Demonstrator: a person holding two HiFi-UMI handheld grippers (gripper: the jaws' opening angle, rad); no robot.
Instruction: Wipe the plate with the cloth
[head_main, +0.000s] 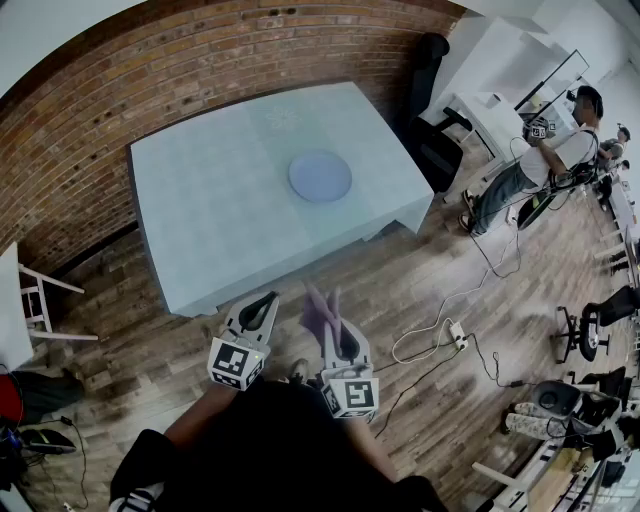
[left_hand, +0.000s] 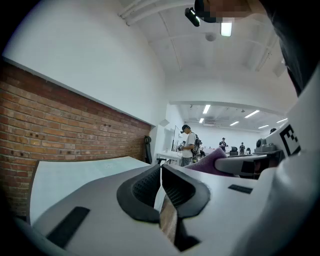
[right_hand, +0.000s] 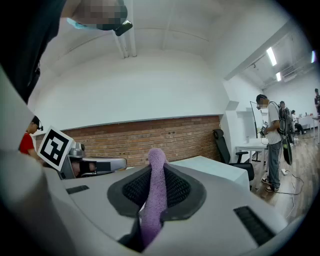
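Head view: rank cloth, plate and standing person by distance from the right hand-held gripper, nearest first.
1. cloth: clamped in the right hand-held gripper, sticking out ahead of its jaws.
2. plate: straight ahead, around the middle of the table.
3. standing person: far right, on the floor beyond the table's right corner.

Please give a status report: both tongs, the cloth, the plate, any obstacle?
Left tongs shut, empty. Right tongs shut on purple cloth, both short of the table. Plate alone on it. No obstacle seen.
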